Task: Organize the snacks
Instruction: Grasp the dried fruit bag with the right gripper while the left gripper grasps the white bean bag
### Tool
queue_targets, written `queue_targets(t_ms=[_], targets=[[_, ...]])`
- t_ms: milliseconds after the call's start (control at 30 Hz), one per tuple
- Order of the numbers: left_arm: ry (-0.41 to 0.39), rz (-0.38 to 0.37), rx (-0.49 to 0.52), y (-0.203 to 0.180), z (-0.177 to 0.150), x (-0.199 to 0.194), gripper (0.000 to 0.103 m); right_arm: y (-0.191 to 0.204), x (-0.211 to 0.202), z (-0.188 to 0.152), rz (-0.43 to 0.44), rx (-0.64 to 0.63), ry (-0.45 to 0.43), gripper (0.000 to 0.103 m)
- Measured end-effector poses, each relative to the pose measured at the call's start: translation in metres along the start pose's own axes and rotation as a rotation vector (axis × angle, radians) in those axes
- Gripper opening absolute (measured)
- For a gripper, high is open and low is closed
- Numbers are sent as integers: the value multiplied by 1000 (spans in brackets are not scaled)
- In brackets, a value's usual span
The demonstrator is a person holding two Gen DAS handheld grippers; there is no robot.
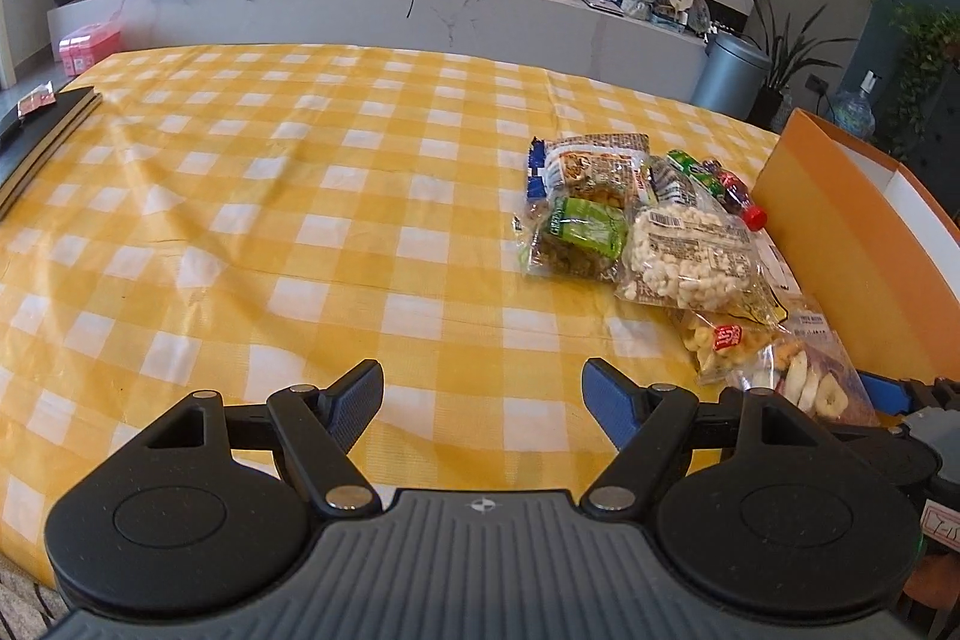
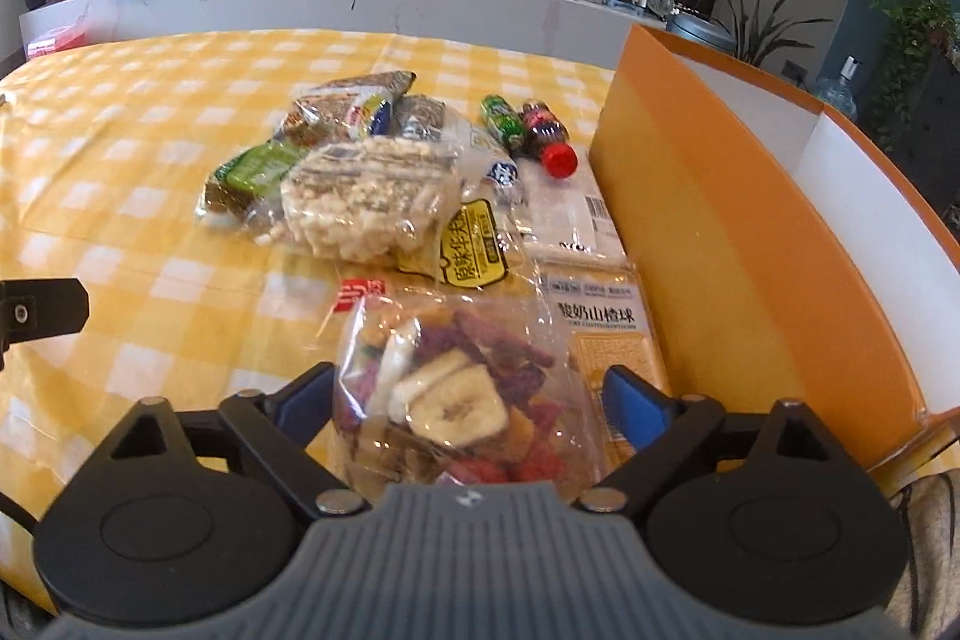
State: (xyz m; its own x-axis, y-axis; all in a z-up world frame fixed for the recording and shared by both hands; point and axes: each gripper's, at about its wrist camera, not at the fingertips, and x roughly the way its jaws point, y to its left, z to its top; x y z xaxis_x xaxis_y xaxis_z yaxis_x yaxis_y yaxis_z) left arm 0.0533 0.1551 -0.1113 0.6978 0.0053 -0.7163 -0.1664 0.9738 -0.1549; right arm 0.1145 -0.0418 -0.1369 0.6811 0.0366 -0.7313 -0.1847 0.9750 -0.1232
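My orange box (image 2: 720, 232) stands open along the table's right edge, its long side running away from me. Beside it lies one heap of snack bags, plus two small bottles (image 2: 528, 130). The dried-fruit bag (image 2: 456, 394) lies lengthwise between my right gripper's (image 2: 468, 400) spread jaws, unpinched. My left gripper (image 1: 483, 400) is open over bare tablecloth (image 1: 270, 220).

A pale packet (image 2: 606, 334) beside the orange box bore large Chinese print, 酸奶山楂球. A yellow label (image 2: 474, 244) on a clear bag carried dark Chinese characters, too tilted to read surely. Barcodes showed on the puffed-rice bag (image 1: 690, 256) and a white packet (image 2: 570, 214), digits illegible.
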Motion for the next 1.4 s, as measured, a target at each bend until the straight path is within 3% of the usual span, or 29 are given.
queue_targets(t_ms=[67, 167, 333, 533, 633, 767, 967, 1100, 1300, 1400], targets=[[-5, 2, 10, -2, -1, -1, 89, 0, -1, -1, 4, 5, -6, 85], [-18, 2, 23, -5, -2, -5, 89, 2, -7, -3, 6, -16, -36, 73], [-41, 2, 39, -10, -1, -12, 89, 0, -13, -6, 13, -14, -45, 69], [-61, 3, 32, -16, 1, -15, 89, -22, -26, -12, 88, 104, -55, 69], [-77, 4, 76, -25, 1, -17, 89, -33, -30, -14, 122, 168, -73, 69], [-79, 25, 100, -41, 8, -18, 89, -40, -33, -18, 116, 196, -73, 69], [-52, -16, 152, -69, 26, -10, 91, -55, -24, -24, 157, 276, -32, 69], [4, 5, 192, -91, 40, 8, 91, -56, -23, -24, 162, 284, -31, 69], [28, 10, 234, -113, 58, 36, 93, -60, -18, -24, 176, 321, -27, 70], [50, -16, 240, -121, 65, 49, 93, -61, -19, -26, 178, 319, -33, 70]])
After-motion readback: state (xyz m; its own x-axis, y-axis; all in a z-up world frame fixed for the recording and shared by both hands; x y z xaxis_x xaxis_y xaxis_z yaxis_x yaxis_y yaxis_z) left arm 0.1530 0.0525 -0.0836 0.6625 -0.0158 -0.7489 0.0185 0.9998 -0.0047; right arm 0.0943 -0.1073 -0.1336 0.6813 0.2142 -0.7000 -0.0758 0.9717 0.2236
